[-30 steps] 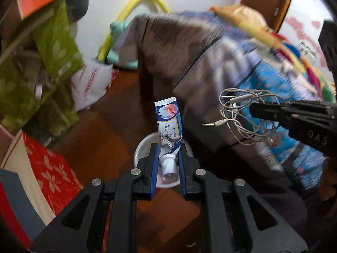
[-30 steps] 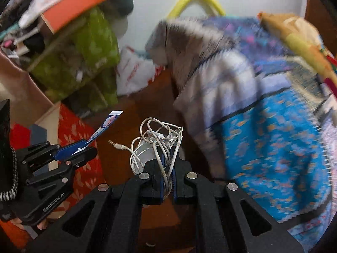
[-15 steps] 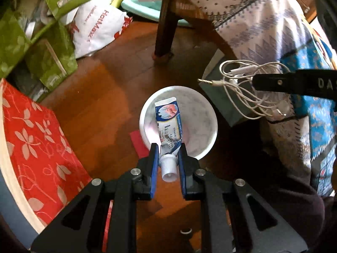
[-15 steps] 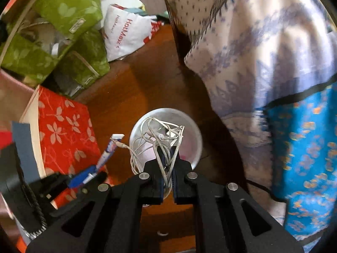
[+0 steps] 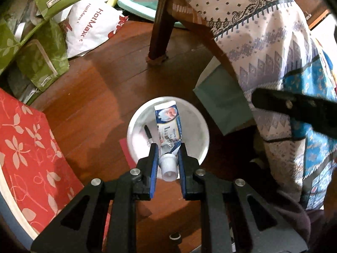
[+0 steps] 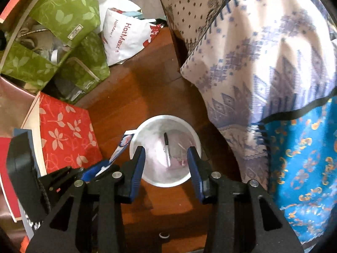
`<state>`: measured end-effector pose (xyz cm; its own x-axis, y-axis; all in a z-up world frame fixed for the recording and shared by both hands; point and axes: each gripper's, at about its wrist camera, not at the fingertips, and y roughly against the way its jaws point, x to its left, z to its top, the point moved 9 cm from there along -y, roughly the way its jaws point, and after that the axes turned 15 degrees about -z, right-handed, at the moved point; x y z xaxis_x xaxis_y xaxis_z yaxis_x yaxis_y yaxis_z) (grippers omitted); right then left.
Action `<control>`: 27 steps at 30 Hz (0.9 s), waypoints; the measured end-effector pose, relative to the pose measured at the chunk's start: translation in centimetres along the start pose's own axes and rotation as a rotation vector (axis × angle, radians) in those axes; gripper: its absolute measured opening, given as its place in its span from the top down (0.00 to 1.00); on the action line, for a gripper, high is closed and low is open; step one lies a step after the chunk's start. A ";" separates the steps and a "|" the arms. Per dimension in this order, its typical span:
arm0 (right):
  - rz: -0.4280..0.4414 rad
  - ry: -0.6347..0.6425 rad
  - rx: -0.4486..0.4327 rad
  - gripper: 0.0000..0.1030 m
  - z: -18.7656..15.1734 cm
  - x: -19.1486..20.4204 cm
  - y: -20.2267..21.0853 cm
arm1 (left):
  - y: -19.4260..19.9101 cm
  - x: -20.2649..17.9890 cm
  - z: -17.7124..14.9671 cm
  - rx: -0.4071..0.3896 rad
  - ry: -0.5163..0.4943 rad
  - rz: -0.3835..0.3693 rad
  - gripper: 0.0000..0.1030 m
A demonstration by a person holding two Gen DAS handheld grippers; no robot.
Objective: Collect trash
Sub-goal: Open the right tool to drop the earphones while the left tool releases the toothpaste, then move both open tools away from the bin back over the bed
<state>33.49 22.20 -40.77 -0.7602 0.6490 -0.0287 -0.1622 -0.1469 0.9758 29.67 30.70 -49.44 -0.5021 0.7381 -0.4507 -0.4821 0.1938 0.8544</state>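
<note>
Left tool: clamped on the cap end of the toothpaste tube, which points forward over the bin.
Right tool: spread wide, holding nothing, directly above the bin.
White bin: on the wooden floor below both tools; a black marker and pale wire bits lie inside.
Surroundings: red floral box left of the tools, patterned cloth to the right.
</note>
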 end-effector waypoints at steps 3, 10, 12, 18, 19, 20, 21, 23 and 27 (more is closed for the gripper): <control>-0.018 0.007 -0.026 0.63 0.1 -0.4 0.6 | -0.5 -0.2 0.5 0.026 0.007 0.030 0.68; -0.019 0.016 -0.071 0.63 -0.5 -0.8 2.7 | 0.8 -0.9 0.2 0.018 -0.002 0.039 0.66; -0.011 0.016 -0.085 0.63 -0.8 -0.9 3.5 | 1.7 -1.3 0.0 0.011 -0.013 0.042 0.66; -0.017 0.029 -0.169 0.63 -1.9 -1.7 7.3 | 6.0 -3.6 -0.1 -0.053 -0.077 0.061 0.66; -0.020 0.029 -0.189 0.63 -2.1 -1.9 8.3 | 6.9 -4.2 -0.1 -0.066 -0.088 0.061 0.66; -0.021 0.028 -0.204 0.63 -2.3 -2.1 8.9 | 7.8 -4.9 -0.1 -0.080 -0.100 0.059 0.66; -0.021 0.026 -0.225 0.63 -2.5 -2.5 9.8 | 8.5 -5.5 0.1 -0.093 -0.110 0.057 0.66; -0.022 0.009 -0.266 0.63 -2.9 -3.2 11.7 | 10.2 -7.1 0.2 -0.126 -0.135 0.053 0.66; -0.020 -0.046 -0.342 0.63 -3.8 -5.2 15.4 | 13.4 -10.6 0.4 -0.190 -0.178 0.031 0.66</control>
<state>32.59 13.72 -26.43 -0.7271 0.6859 -0.0299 -0.3845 -0.3707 0.8455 28.82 25.72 -33.05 -0.3921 0.8473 -0.3582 -0.6032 0.0572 0.7956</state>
